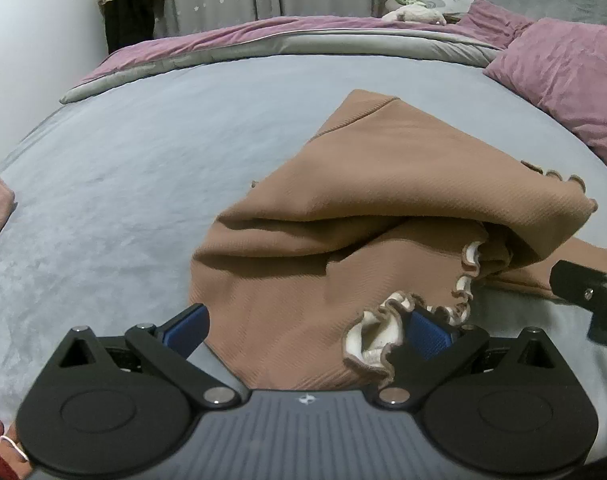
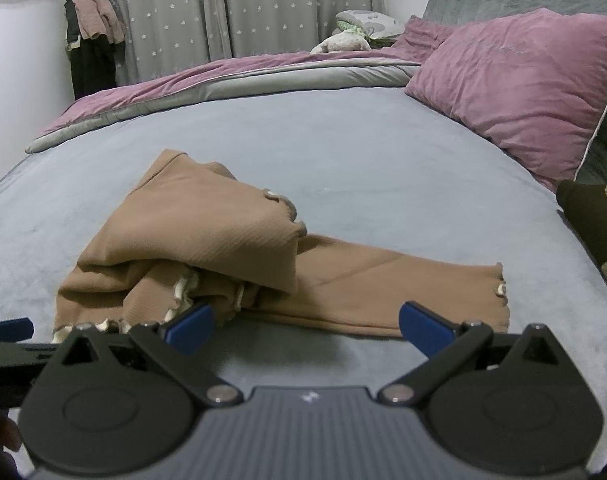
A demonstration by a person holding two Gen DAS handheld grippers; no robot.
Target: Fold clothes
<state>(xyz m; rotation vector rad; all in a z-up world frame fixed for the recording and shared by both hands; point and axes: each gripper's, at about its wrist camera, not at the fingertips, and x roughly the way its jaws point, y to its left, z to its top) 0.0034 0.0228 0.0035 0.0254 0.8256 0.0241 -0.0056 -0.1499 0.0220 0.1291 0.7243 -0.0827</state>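
My left gripper [image 1: 309,330] was spread wide, nothing pinched, its blue pads [image 1: 427,334] low over the near edge of the tan garment [image 1: 343,208]; the right-side pad sat just beside the frilled cream-lined hem [image 1: 377,338], maybe touching, couldn't tell. My right gripper [image 2: 307,326] was spread too, holding nothing, w/ bare grey sheet [image 2: 343,152] between its pads and the garment's long flat strip [image 2: 383,280] just ahead. The garment lay mid-bed, part-folded: one panel flopped over the rest, bunched where the layers met, the strip sticking out toward the pink pillow [image 2: 523,88]. Risks as I judged them: if the left pads closed on the ruffle only, I'd lift one thin layer & the fold under it would slump or drag open. The knit looked soft & stretchy, so a pull from one corner would likely skew the edges. The plush sheet might cling & bunch the underside. The right pads could also catch sheet along w/ cloth if they went in too low.
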